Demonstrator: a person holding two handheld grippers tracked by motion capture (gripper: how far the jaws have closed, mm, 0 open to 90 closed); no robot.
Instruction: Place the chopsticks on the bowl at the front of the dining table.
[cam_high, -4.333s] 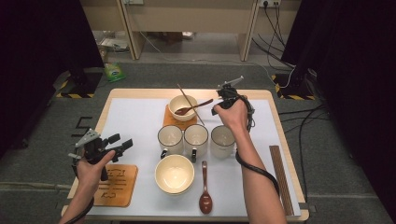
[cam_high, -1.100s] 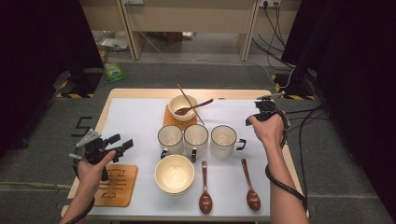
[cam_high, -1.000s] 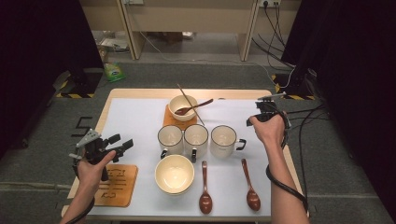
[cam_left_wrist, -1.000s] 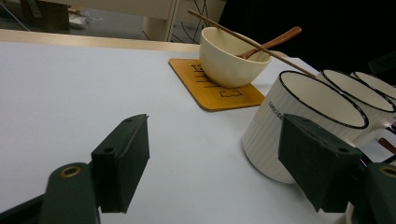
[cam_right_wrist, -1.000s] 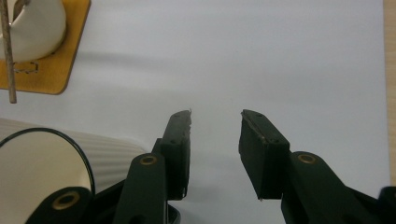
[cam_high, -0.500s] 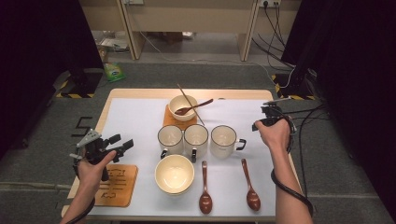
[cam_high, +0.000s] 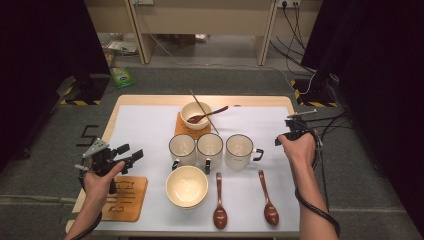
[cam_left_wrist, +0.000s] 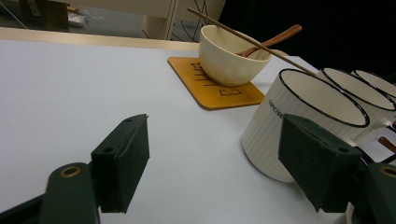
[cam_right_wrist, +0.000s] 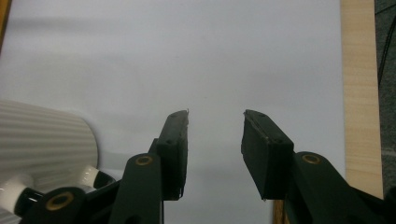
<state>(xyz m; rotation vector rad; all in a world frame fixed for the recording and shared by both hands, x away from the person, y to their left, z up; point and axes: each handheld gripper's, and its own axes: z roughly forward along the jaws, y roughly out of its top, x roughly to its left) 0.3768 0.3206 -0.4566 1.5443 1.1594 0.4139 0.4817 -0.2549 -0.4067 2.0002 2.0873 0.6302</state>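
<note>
Lettering on nearest mug (cam_left_wrist: 303, 116) reads "concise"

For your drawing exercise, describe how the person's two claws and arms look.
Each claw has two flat, black, rectangular jaws on arms with brass-coloured rivets. The left claw carries a grey three-cornered plate; a black cable trails from the right claw along the forearm. The forearms are bare, without sleeves.

Glossy ceramic mugs (cam_high: 210, 149), ribbed walls; wooden coaster (cam_left_wrist: 215, 87); glossy brown spoons (cam_high: 219, 202); matt white tabletop (cam_high: 145, 130).

white tabletop (cam_high: 145, 130), cream bowls (cam_high: 187, 186), white ribbed mugs (cam_high: 239, 151) with black rims, reddish-brown spoons (cam_high: 219, 210), orange-brown coasters (cam_high: 125, 198).
</note>
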